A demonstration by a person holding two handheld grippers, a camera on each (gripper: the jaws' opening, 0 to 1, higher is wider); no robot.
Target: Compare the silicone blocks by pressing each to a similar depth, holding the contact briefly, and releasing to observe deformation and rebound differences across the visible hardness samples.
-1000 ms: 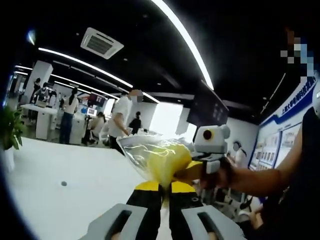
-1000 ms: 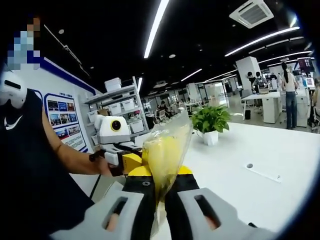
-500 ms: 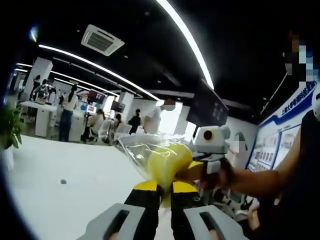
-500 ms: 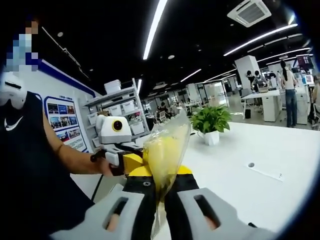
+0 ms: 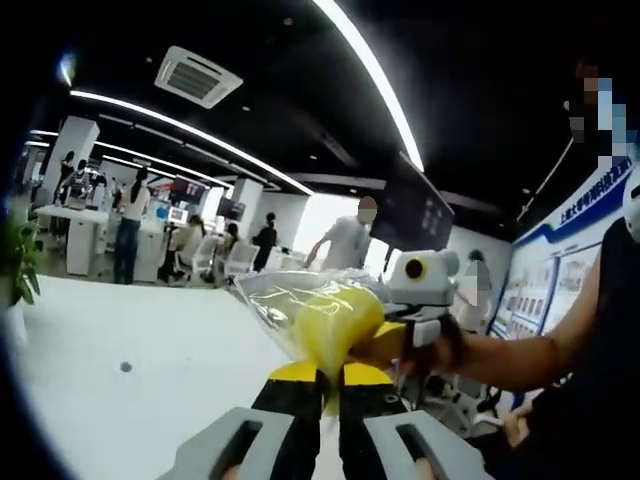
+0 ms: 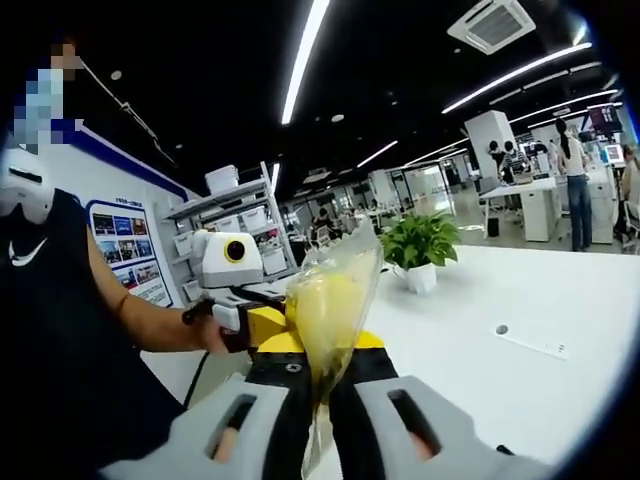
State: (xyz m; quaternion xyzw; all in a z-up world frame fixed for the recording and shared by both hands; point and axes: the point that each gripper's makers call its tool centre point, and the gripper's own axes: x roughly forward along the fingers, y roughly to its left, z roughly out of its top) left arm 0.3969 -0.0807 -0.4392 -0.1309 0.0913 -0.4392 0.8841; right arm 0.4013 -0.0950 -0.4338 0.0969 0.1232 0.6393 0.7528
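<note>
A clear plastic bag (image 5: pixel 300 300) with a yellow silicone block (image 5: pixel 335 325) inside is held up in the air between both grippers. In the left gripper view my left gripper (image 5: pixel 328 378) is shut on the bag's lower edge, and the right gripper (image 5: pixel 395 340) grips the bag from the right, with a hand behind it. The right gripper view has the same bag (image 6: pixel 335 290) and yellow block (image 6: pixel 322 315) standing up from my right gripper (image 6: pixel 322 372), which is shut on it. The left gripper (image 6: pixel 262 325) pinches the bag from the left.
A long white table (image 5: pixel 140 390) lies below, with a small dark hole (image 5: pixel 125 367) in it. A potted plant (image 6: pixel 420 245) stands on the table (image 6: pixel 520 370). Shelving with boxes (image 6: pixel 240 215) is behind. Several people stand at far desks.
Both views have tilted up very slightly. The bag and both grips are unchanged. A person in white in the background has walked to the right.
</note>
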